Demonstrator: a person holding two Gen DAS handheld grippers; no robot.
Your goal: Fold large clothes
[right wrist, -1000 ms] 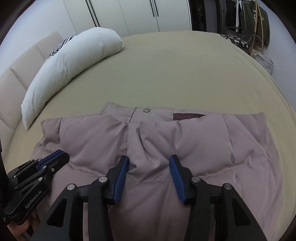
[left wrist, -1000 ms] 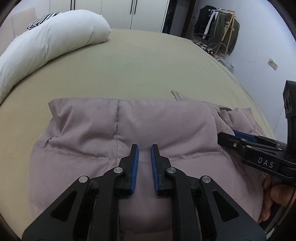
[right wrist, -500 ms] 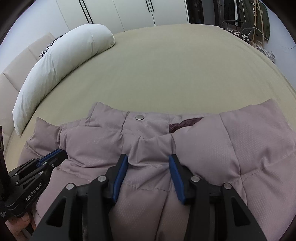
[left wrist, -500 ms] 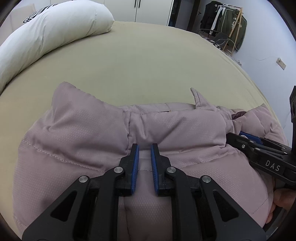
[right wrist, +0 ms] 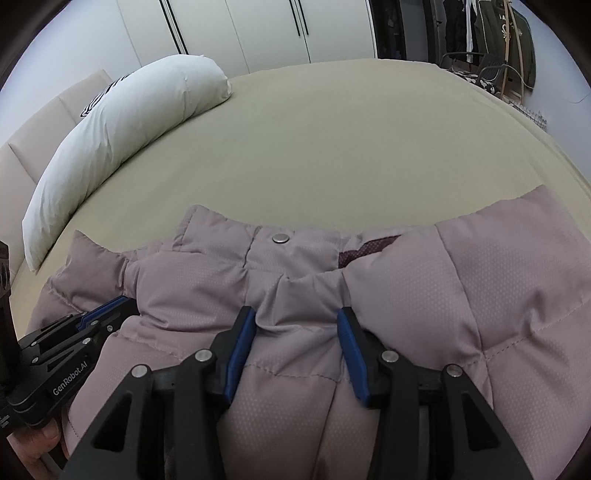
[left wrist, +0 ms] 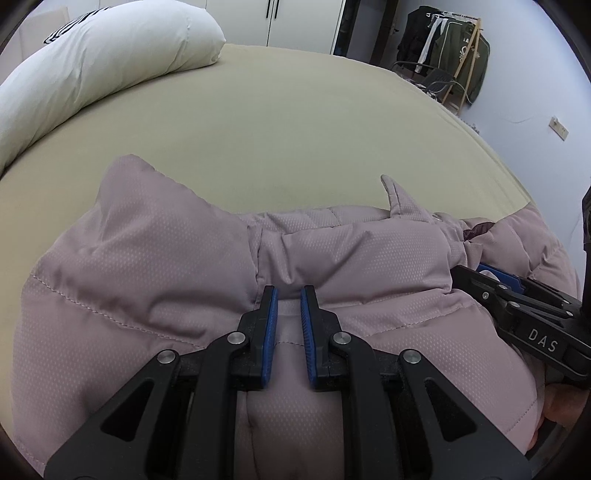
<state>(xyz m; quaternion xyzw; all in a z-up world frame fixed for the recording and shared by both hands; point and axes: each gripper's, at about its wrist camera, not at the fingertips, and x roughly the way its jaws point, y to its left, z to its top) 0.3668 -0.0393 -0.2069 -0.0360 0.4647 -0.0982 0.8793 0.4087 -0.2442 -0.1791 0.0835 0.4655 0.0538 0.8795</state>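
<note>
A mauve quilted puffer jacket [left wrist: 159, 273] lies bunched on the beige bed [left wrist: 295, 122]; it also fills the right wrist view [right wrist: 461, 295], collar snap up. My left gripper [left wrist: 288, 317] is nearly closed, pinching a fold of the jacket between its blue pads. My right gripper [right wrist: 295, 325] has its jaws spread wide over a fold of the jacket, pressing into it. Each gripper shows in the other's view: the right one [left wrist: 491, 280] at the right edge, the left one [right wrist: 107, 314] at the left edge.
A long white pillow [right wrist: 122, 125] lies at the bed's far left by the headboard [right wrist: 44, 122]. White wardrobes [right wrist: 266, 33] stand behind the bed. A clothes rack with dark garments [left wrist: 447, 55] stands at the far right. The bed's right edge [left wrist: 517, 177] is near.
Both grippers have moved forward with the jacket, pushing its near part toward the collar. The fabric has bunched up and the far edge has risen. The jaws have kept their spacing.
</note>
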